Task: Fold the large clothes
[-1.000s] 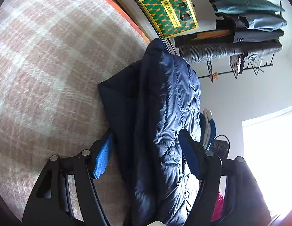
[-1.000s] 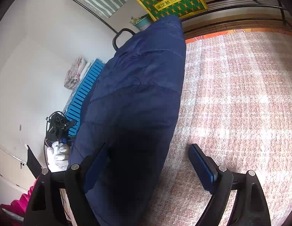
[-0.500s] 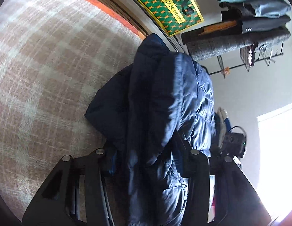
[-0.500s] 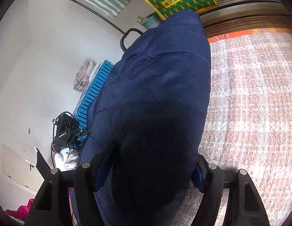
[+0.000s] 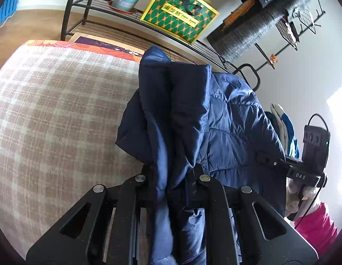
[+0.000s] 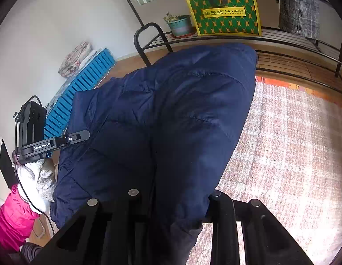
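A navy quilted puffer jacket (image 5: 215,121) hangs lifted above the plaid blanket (image 5: 49,121). My left gripper (image 5: 171,176) is shut on a bunched edge of the jacket. In the right wrist view the jacket (image 6: 171,121) fills the middle, and my right gripper (image 6: 173,196) is shut on its lower fabric. The pads of both grippers are hidden in the cloth. The right gripper shows in the left wrist view (image 5: 279,163), and the left gripper shows in the right wrist view (image 6: 56,142); each is held by a gloved hand.
A black metal rack (image 6: 281,44) stands behind the bed with a green and yellow bag (image 6: 224,11) and a potted plant (image 6: 179,24). Clothes hang on a rail (image 5: 270,11). A blue slatted crate (image 6: 78,92) lies on the floor.
Both grippers went from open around the jacket to shut on it. The jacket was then raised off the blanket and now hangs between them.
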